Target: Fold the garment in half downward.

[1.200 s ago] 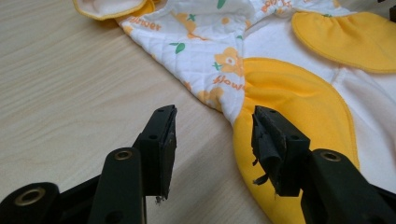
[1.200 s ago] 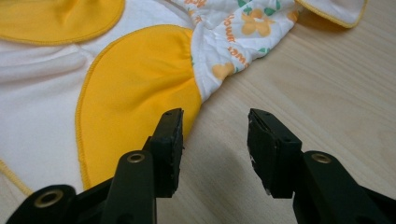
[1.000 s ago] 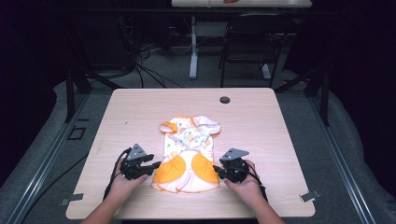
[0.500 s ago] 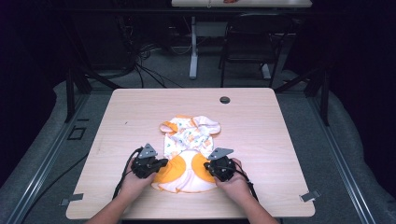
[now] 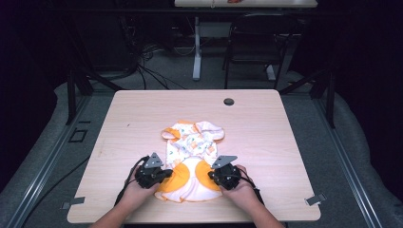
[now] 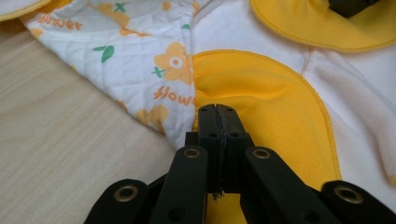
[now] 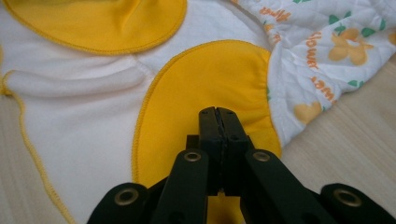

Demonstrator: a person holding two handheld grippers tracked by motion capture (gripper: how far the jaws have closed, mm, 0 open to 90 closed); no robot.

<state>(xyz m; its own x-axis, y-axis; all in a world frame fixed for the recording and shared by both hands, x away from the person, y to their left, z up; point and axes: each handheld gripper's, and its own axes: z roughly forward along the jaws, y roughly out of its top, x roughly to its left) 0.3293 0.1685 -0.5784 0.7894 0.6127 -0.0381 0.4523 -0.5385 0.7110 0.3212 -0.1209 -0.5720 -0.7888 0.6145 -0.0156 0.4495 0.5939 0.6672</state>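
Baby clothing (image 5: 190, 164), a small quilted white garment printed with orange flowers, green leaves and the word "flower", lies flat near the front middle of the pale wooden table (image 5: 285, 137). Its lower part is plain white fleece with two rounded yellow-orange panels edged in orange stitching. The left tongs (image 5: 164, 174) sit at the garment's 8 o'clock edge, the right tongs (image 5: 212, 175) at its 4 o'clock edge, each held in a hand coming from the table's near side. In both gripper views the black jaws are pressed together over a yellow panel, with yellow cloth showing beneath them, so each pair looks to be pinching the fabric. A small dark round grommet (image 5: 229, 101) sits at 12 o'clock on the table. Sleeves at the top are bunched and hard to sort out.
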